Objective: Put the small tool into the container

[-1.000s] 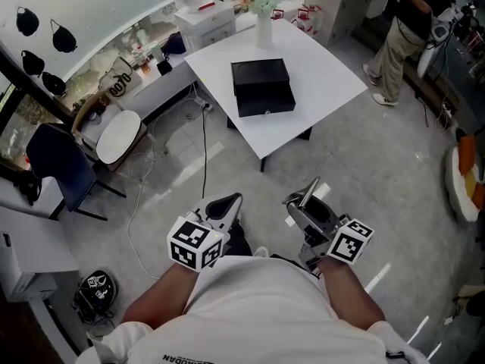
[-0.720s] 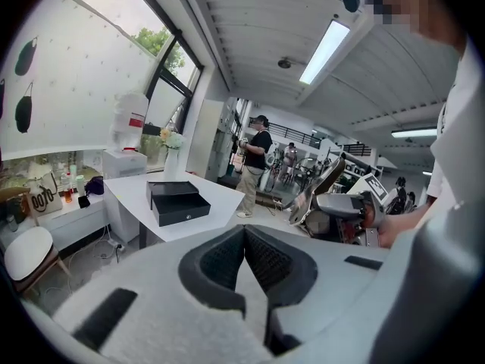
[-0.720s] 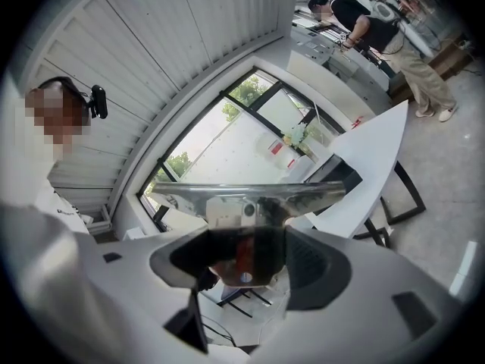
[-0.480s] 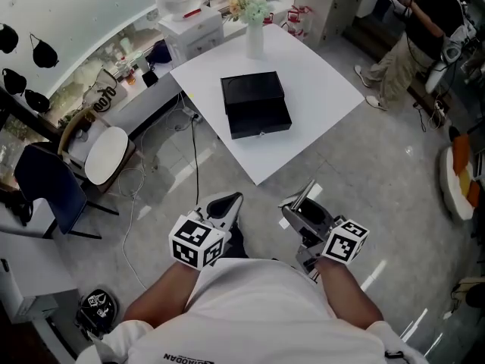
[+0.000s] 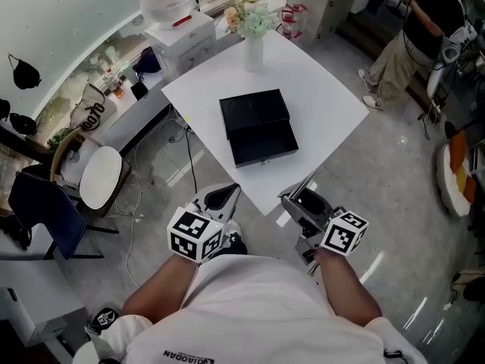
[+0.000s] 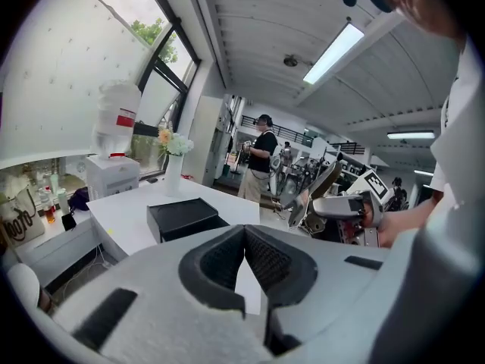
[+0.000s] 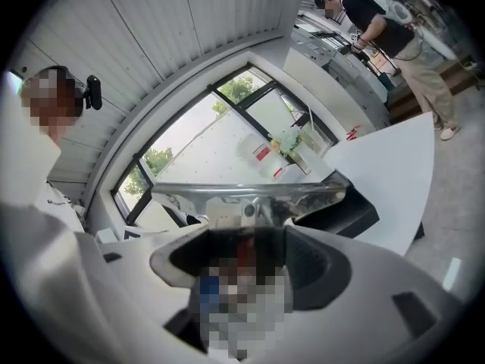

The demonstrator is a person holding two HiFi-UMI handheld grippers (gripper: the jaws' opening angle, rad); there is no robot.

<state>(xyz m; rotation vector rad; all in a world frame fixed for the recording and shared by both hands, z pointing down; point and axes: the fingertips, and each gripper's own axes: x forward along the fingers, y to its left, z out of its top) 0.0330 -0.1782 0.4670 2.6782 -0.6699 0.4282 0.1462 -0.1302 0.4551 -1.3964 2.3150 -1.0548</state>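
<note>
The small tool (image 7: 227, 194), a shiny metal piece, is gripped in the jaws of the right gripper (image 5: 301, 203), short of the white table (image 5: 326, 89). The black container (image 5: 258, 127) is set mid-table, and its contents cannot be made out. Flowers are held in a vase (image 5: 253, 51) at the far corner. The jaws of the left gripper (image 6: 244, 237) are pressed together, empty.

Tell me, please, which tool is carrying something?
The right tool: a shiny metal piece sits in its jaws; the left tool is shut, empty.
</note>
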